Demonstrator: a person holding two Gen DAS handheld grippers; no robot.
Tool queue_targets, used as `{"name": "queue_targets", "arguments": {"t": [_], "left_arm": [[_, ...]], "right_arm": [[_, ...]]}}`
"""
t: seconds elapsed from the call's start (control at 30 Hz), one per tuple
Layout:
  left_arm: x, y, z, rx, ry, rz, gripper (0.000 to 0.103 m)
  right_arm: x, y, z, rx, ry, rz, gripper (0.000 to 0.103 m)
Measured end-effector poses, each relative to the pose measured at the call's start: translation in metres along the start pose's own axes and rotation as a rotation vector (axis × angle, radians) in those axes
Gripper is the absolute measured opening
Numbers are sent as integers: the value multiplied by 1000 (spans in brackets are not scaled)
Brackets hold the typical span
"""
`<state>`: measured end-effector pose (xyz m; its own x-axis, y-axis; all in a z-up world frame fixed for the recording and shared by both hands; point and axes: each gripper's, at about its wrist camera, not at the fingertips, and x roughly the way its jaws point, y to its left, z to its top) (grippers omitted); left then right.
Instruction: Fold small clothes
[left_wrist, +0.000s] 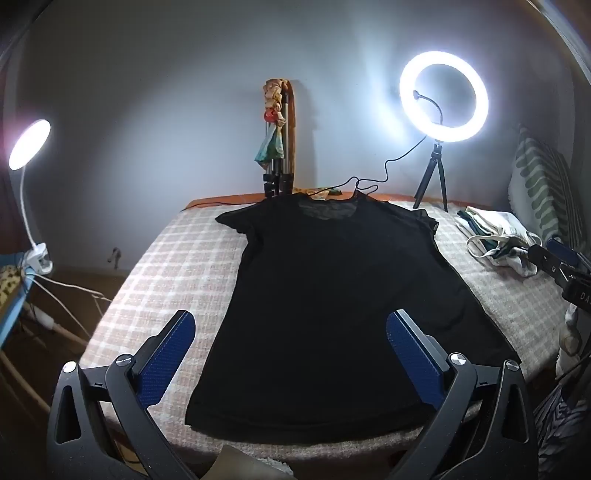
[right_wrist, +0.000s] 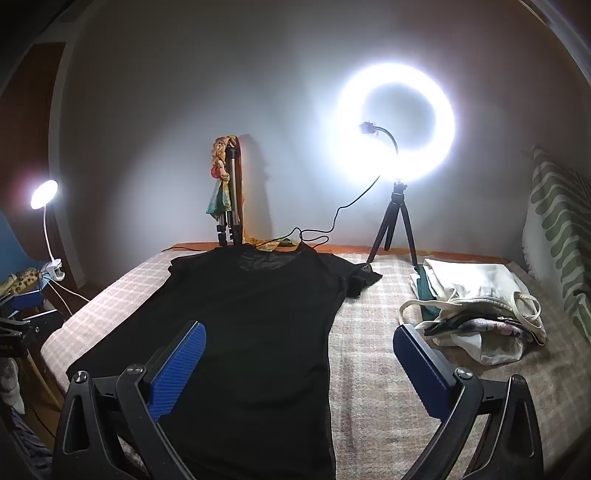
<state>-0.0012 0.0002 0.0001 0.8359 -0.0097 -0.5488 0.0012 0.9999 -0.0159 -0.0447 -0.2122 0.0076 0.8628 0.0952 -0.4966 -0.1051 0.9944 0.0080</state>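
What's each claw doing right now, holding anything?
Left claw: open wide, holding nothing, above the black shirt.
Right claw: open wide, holding nothing, over the shirt's edge.

Lit white ring light (left_wrist: 443, 96) on small black tripod (left_wrist: 431, 181), far right of checked pink-white bedspread (left_wrist: 177, 258). White clip-on gooseneck lamp (left_wrist: 29, 144) at left. Folded silver tripod (left_wrist: 277, 162) against grey wall (left_wrist: 166, 110). Green-striped pillow (right_wrist: 557, 214) at right.

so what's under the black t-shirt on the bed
The black short-sleeved t-shirt lies spread flat on a pink-and-white checked blanket that shows on all sides of it. Whether anything else lies beneath the shirt is hidden by the fabric.
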Motion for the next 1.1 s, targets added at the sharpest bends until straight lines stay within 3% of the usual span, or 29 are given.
{"name": "queue_targets", "arguments": {"t": [1.1], "left_arm": [[2,3,0,-5,6,27,103]], "right_arm": [[1,-3,-2,9,7,7,103]]}}
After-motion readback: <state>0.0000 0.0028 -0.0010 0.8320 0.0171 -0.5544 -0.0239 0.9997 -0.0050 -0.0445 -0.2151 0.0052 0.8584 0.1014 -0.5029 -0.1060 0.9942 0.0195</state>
